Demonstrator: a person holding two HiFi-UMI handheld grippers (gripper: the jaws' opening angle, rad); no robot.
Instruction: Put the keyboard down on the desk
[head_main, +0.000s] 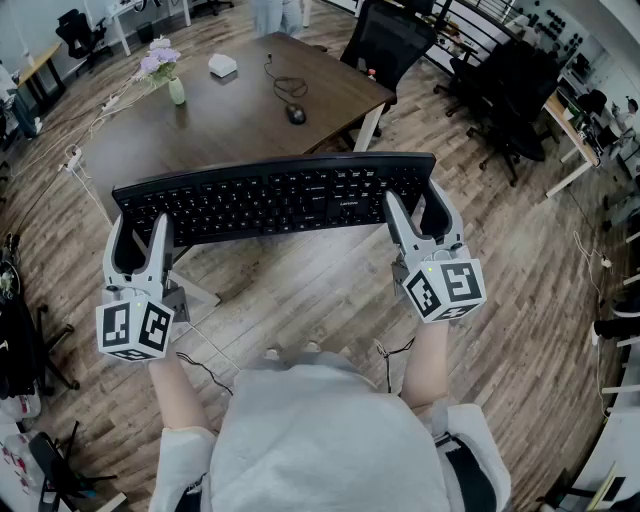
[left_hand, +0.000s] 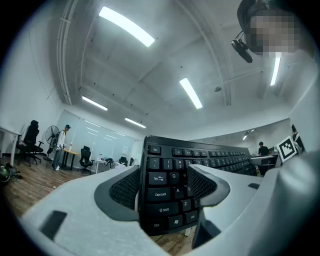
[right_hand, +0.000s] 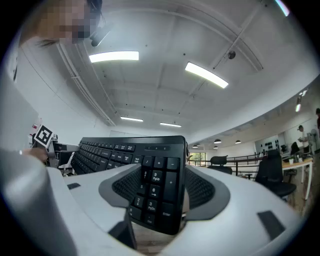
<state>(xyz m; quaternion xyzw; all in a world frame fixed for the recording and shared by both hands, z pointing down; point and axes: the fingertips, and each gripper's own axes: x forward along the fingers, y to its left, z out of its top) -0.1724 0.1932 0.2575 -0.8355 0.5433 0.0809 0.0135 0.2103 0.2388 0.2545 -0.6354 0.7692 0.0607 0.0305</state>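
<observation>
Our left claw (head_main: 140, 236) and right claw (head_main: 418, 210) squeeze the two ends of the keyboard (head_main: 275, 195), and we think it is stiff and light.

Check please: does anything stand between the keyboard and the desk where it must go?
Nothing visible stands between the keyboard and the near part of the desk; the mouse, vase and white box sit farther back.

Desk (head_main: 230, 125) bears mouse (head_main: 296, 114), flower vase (head_main: 176, 91), white box (head_main: 222, 66).
</observation>
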